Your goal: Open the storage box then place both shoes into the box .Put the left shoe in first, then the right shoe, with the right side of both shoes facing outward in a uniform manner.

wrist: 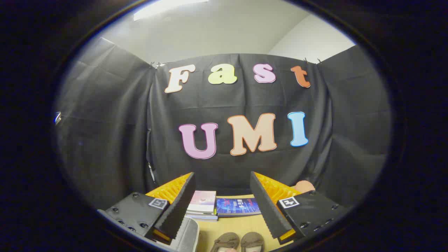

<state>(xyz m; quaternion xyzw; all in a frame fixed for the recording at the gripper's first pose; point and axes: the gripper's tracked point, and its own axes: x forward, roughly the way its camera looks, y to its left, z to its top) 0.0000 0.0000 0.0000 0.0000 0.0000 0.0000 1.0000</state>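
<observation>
Gripper view is showing the gripper (222, 196) hovering with fingers spread wide, grasping nothing; both shoes (238, 242) are lying side by side on the bench (210, 231) below, books (202, 206) beyond them

The gripper (222, 204) hangs above the wooden table (229, 227) with its fingers spread wide and nothing between them. Two brown shoes (238, 242) sit side by side near, between the fingers. Farther off lie stacked books (203, 206) and a blue book (238, 206). A grey storage box (187, 238) sits left of the shoes.
</observation>
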